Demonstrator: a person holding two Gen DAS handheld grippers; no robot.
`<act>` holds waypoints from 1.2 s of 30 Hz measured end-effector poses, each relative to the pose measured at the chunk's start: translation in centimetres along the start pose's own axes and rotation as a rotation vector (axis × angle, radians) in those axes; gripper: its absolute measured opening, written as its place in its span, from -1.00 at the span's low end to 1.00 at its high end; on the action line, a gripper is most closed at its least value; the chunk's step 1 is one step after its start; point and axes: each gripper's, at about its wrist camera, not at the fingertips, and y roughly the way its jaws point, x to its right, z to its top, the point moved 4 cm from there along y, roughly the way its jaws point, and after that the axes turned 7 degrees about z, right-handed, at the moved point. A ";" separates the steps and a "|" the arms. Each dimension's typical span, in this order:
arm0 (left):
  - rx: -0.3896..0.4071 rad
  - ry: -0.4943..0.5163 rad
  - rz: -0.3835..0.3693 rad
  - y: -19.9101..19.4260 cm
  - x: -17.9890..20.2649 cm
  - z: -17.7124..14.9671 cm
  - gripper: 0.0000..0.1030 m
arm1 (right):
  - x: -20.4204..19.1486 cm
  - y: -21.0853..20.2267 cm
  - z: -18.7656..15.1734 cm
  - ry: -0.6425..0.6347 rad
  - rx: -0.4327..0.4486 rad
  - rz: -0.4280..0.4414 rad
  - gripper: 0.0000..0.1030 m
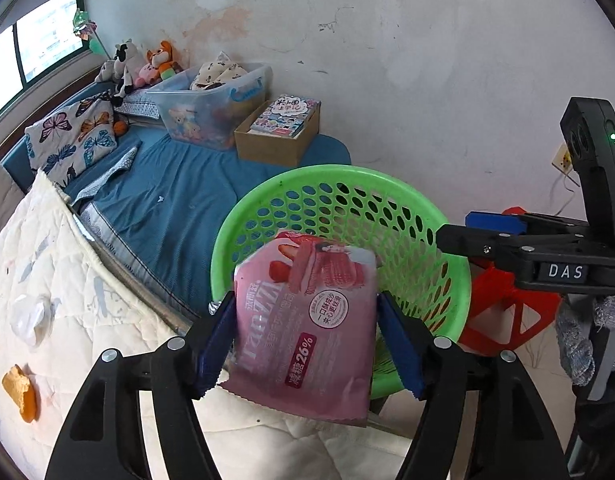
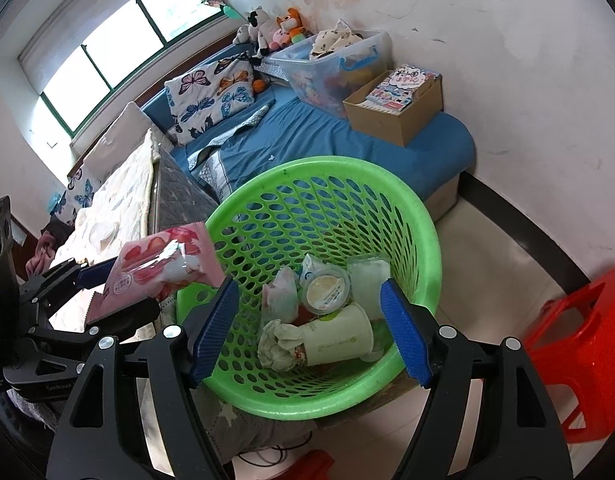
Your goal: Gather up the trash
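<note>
My left gripper (image 1: 305, 344) has its fingers (image 1: 215, 344) parted around a pink snack wrapper (image 1: 307, 336), pads apparently clear of its edges. Just beyond my fingertips stands the green basket (image 2: 423, 240), holding cups and wrappers. My right gripper (image 2: 309, 330) hangs open and empty above it.

green basket (image 2: 423, 216) mouth open, red stool (image 2: 587, 360) beside

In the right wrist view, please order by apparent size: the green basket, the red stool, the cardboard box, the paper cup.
1. green basket
2. red stool, partly cut off
3. and 4. cardboard box and paper cup: similar; the cup is nearer, so unsure.
</note>
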 end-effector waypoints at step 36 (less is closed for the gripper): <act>0.065 -0.266 0.224 -8.6 -13.6 -7.6 0.49 | -9.9 2.2 0.2 -0.163 -0.043 0.097 0.47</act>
